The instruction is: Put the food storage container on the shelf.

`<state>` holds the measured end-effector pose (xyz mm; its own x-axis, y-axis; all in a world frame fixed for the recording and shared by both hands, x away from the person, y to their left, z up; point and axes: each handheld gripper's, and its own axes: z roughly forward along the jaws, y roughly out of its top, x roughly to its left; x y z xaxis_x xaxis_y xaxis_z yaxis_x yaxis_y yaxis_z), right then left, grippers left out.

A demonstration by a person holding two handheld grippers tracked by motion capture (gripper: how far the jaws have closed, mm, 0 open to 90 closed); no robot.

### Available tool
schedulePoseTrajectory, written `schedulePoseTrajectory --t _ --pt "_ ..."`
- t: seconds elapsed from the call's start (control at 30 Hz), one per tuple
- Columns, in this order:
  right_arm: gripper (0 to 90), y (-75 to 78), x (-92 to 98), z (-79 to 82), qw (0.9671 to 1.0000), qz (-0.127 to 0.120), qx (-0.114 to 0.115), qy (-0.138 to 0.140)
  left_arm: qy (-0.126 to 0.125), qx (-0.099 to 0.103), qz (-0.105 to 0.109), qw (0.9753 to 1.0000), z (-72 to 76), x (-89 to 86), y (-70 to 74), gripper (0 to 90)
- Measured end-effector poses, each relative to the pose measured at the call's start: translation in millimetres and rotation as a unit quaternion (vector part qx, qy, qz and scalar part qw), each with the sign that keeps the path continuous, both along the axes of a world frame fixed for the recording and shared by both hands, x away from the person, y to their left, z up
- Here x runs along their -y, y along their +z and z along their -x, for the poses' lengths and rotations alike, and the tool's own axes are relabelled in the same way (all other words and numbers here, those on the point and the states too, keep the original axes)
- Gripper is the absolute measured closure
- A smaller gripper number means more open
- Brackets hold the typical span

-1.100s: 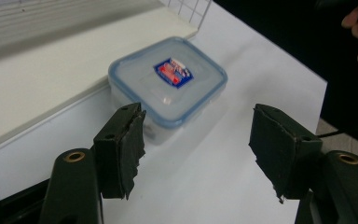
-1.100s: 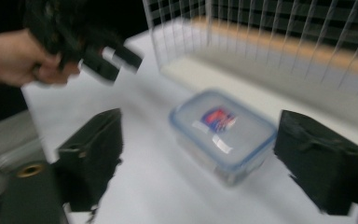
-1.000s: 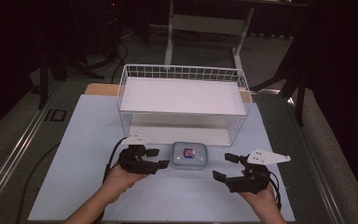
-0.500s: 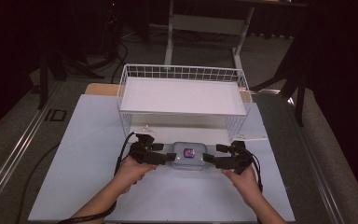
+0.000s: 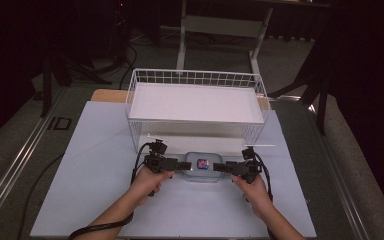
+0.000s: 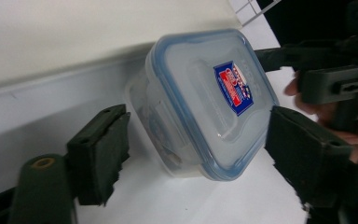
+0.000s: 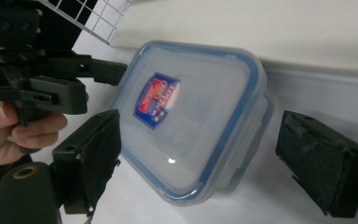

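Note:
A clear plastic container (image 5: 202, 167) with a blue-rimmed lid and a red-and-blue label lies on the white mat, just in front of the wire basket. My left gripper (image 5: 185, 165) is at its left end and my right gripper (image 5: 218, 166) at its right end, both pointing inward. In the left gripper view the container (image 6: 205, 98) sits tilted between the open jaws, with one pad (image 6: 100, 158) apart from it and the other close to its rim. The right gripper view shows the container (image 7: 191, 116) between wide-open jaws, neither pad (image 7: 91, 158) touching.
A white wire basket (image 5: 195, 78) with a white floor stands right behind the container. The white mat (image 5: 95, 165) covers the table. A desk frame (image 5: 220, 25) and dark stands are beyond the table's far edge.
Both grippers have moved forward and inward from the near side, and their open jaws now flank the container's two ends. The container has stayed put.

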<state>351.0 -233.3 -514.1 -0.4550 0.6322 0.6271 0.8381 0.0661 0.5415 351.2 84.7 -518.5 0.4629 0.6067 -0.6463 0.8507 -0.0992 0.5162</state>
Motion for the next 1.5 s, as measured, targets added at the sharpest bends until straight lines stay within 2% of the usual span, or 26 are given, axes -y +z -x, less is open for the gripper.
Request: schedulePoseTrajectory --t 0.07,0.17,0.2,0.23,0.3,0.33,0.37,0.4,0.43,0.47,0.5,0.67,0.7,0.77,0.8,0.9,0.93,1.07,1.23,1.3,1.5 --pt "14.9 -6.2 1.1 -2.7 0.9996 -0.019 -0.021 -0.004 0.000 -0.012 0.013 0.9998 -1.7 0.1 -4.5 25.1" --pt "16.2 -13.7 1.5 -5.7 0.9980 -0.037 -0.052 -0.004 0.001 -0.022 0.017 0.9996 -3.0 0.3 -9.4 29.3" --pt "16.2 -13.7 1.5 -5.7 0.9980 -0.037 -0.052 -0.004 0.001 -0.022 0.017 0.9996 -3.0 0.3 -9.4 30.3" --pt "18.2 -16.4 0.9 -6.4 0.9974 -0.039 -0.061 -0.001 0.001 -0.029 0.029 0.9992 -3.8 0.4 -12.4 32.7" --pt "18.2 -17.8 1.0 -6.8 0.9968 -0.045 -0.066 0.000 0.006 -0.032 0.030 0.9990 -4.2 0.9 -13.4 32.7" --pt "22.6 -20.0 1.5 -7.2 0.9955 -0.055 -0.077 -0.004 0.005 -0.035 0.031 0.9989 -5.0 1.0 -15.2 34.7" --pt "22.6 -20.0 1.5 -7.2 0.9955 -0.055 -0.077 -0.004 0.005 -0.035 0.031 0.9989 -5.0 1.0 -15.2 34.8" --pt "25.0 -21.9 1.9 -7.7 0.9940 -0.063 -0.090 -0.005 0.004 -0.038 0.034 0.9987 -5.5 2.4 -16.8 37.0" --pt "28.6 -22.0 1.7 -7.6 0.9944 -0.056 -0.090 -0.004 0.006 -0.037 0.030 0.9988 -5.3 3.3 -17.0 39.8" --pt "32.6 -22.0 1.1 -7.4 0.9953 -0.042 -0.088 -0.004 0.004 -0.040 0.035 0.9986 -5.4 3.7 -17.5 41.0" --pt "32.6 -22.5 1.3 -7.4 0.9958 -0.034 -0.085 0.003 0.004 -0.040 0.035 0.9986 -5.4 3.7 -17.5 43.6" --pt "42.8 -19.3 6.7 -6.4 0.9961 -0.038 -0.080 0.001 0.006 -0.040 0.038 0.9985 -4.6 6.5 -16.4 45.4" --pt "43.4 -18.4 7.1 -6.3 0.9963 -0.036 -0.078 0.006 0.003 -0.028 0.028 0.9992 -2.6 8.3 -13.9 45.3" --pt "44.8 -17.5 7.4 -5.3 0.9966 -0.036 -0.074 0.010 0.002 -0.026 0.024 0.9994 -1.7 9.1 -12.4 45.5" --pt "45.6 -17.2 8.0 -4.6 0.9965 -0.037 -0.075 0.007 0.000 -0.014 0.015 0.9998 1.2 10.1 -10.5 45.7" --pt "46.8 -16.6 8.7 -2.7 0.9966 -0.040 -0.072 0.006 -0.001 -0.007 0.014 0.9999 3.8 10.4 -9.3 46.3" --pt "48.0 -16.3 9.8 -0.5 0.9970 -0.042 -0.065 0.007 -0.003 0.002 0.011 0.9999 6.4 10.4 -8.6 47.1" --pt "49.0 -16.0 10.4 3.9 0.9978 -0.041 -0.052 0.008 -0.001 0.003 0.021 0.9998 8.6 8.2 -9.7 49.3" --pt "49.2 -14.5 9.5 8.5 0.9988 -0.033 -0.032 0.014 -0.011 0.024 0.005 0.9996 14.3 9.3 -6.4 49.7" --pt "49.5 -13.3 9.0 9.8 0.9989 -0.030 -0.031 0.016 -0.012 0.021 0.007 0.9997 15.1 8.3 -5.6 51.4" --pt "50.0 -11.8 8.2 17.6 0.9995 -0.027 -0.001 0.015 -0.011 0.041 0.001 0.9991 23.3 8.3 -3.9 52.6"
